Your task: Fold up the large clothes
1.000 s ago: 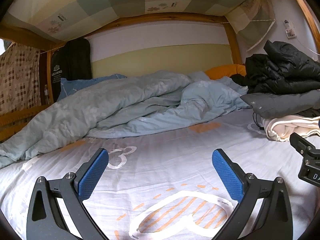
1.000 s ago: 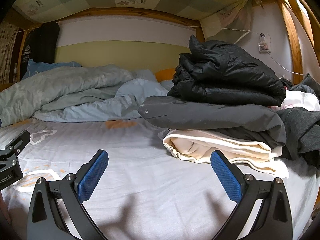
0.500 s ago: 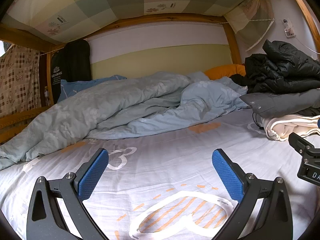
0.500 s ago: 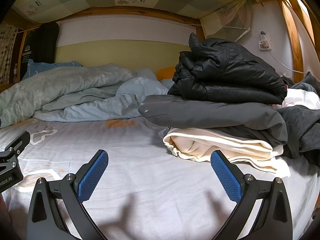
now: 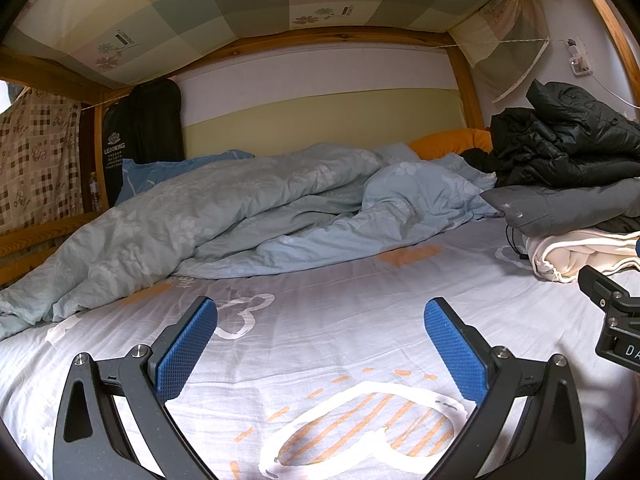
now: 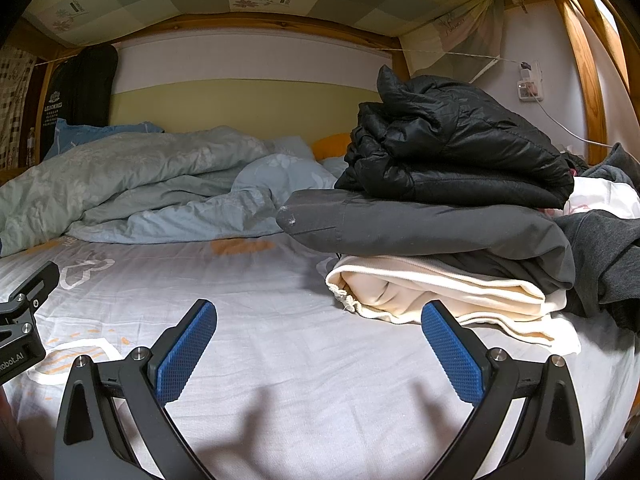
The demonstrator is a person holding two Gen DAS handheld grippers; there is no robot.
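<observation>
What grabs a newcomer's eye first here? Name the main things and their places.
The stack of clothes on the right of the bed: a black puffer jacket on top, a grey garment under it, and a cream garment at the bottom. Behind, a rumpled pale blue duvet sprawls across the far left of the bed. Both the left gripper and right gripper hang open over the bare printed sheet.

Rumpled pale-blue duvet (image 5: pixel 248 216) lay across the far side of my bed, white heart-print sheet (image 5: pixel 328 344) bare in front. Orange pillow (image 5: pixel 452 142) against headboard, checked curtain (image 5: pixel 36 160) far left.
</observation>
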